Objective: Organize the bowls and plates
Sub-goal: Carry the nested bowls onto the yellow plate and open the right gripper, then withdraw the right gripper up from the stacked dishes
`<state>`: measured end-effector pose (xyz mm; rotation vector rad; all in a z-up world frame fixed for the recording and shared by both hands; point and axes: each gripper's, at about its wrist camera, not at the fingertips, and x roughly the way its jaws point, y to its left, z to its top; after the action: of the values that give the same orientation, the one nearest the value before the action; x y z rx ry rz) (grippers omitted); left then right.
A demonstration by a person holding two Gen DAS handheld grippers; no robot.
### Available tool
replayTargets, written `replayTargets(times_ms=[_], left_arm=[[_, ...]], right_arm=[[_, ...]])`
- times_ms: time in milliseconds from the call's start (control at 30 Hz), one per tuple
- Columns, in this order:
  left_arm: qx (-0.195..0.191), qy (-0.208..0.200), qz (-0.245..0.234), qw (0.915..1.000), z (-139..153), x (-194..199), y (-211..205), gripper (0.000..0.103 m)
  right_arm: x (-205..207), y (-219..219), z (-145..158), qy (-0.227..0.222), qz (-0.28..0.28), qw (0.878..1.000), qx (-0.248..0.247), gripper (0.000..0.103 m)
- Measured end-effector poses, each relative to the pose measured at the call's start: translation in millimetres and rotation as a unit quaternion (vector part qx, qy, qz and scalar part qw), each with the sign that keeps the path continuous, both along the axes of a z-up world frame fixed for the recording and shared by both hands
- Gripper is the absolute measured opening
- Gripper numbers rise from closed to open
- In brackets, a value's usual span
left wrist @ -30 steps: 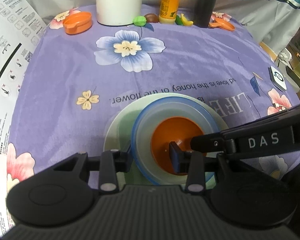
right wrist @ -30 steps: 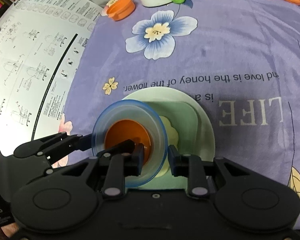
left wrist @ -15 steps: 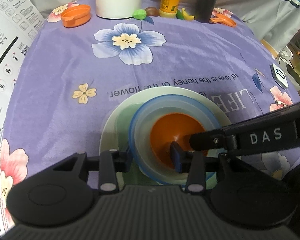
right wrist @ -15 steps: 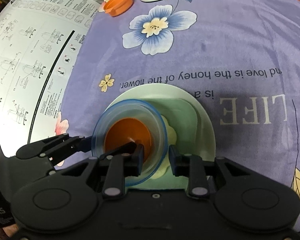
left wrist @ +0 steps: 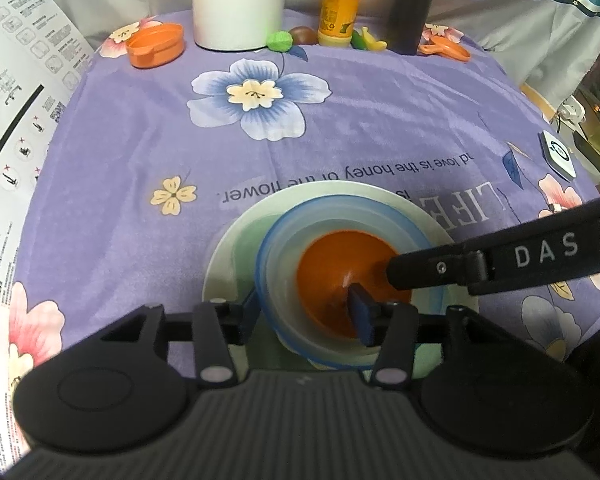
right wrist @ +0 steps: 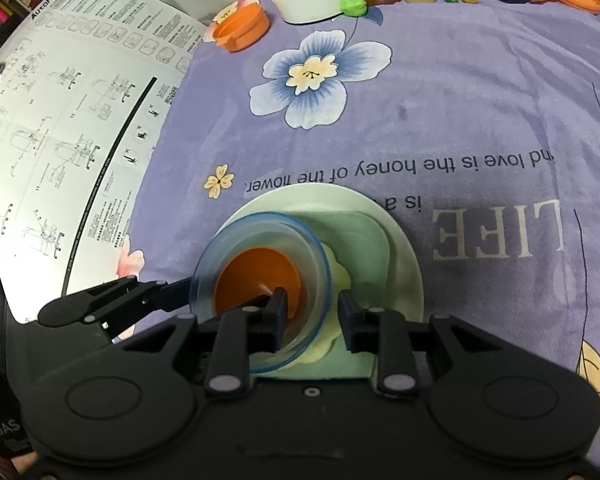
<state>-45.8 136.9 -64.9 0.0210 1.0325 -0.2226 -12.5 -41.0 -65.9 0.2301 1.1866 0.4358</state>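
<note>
A blue-rimmed clear bowl (left wrist: 284,264) (right wrist: 236,240) with an orange bowl (left wrist: 340,256) (right wrist: 252,276) nested inside rests on a stack: a yellow flower-shaped plate (right wrist: 340,276), a green square plate (right wrist: 360,240) and a pale green round plate (left wrist: 236,248) (right wrist: 404,248). My left gripper (left wrist: 304,312) straddles the bowls' left wall. Its jaws are opening, with a gap between the wall and the inner pad. My right gripper (right wrist: 312,314) is shut on the bowls' right wall, one finger inside the orange bowl. Its finger (left wrist: 420,268) reaches in from the right.
At the back of the purple flowered cloth stand a white container (left wrist: 236,0), an orange dish (left wrist: 156,46), an orange bottle (left wrist: 336,12), a dark bottle (left wrist: 412,4), small toy fruits and an orange scoop (left wrist: 444,50). A large printed sheet (right wrist: 60,120) lies on the left.
The left gripper's jaws have spread apart and let go of the bowls' left wall. The right gripper keeps its grip, and the bowls stay on the plates.
</note>
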Motion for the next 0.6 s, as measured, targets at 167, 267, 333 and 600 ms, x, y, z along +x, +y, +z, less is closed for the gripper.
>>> replayTargets(times_ms=[167,267,333,600], left_arm=[[0.019,-0.025,0.003,0.9995,8,-6,-2,0.075],[0.03,-0.047,0.015,0.9983,13,-11,1,0.098],[0.026,-0.065,0.022,0.9973,19,-15,5,0.103],[-0.014,-0.17,0.054,0.9838,57,-40,30,0.103]], right_arm=[[-5,-3,7,-0.011,0.001,1.0,0.004,0.038],[-9,-5,14,-0.028,0.0,1.0,0.002,0.053],[-11,-7,19,-0.041,0.002,0.999,0.002,0.063],[-34,-42,61,-0.135,0.008,0.988,0.077,0.103]])
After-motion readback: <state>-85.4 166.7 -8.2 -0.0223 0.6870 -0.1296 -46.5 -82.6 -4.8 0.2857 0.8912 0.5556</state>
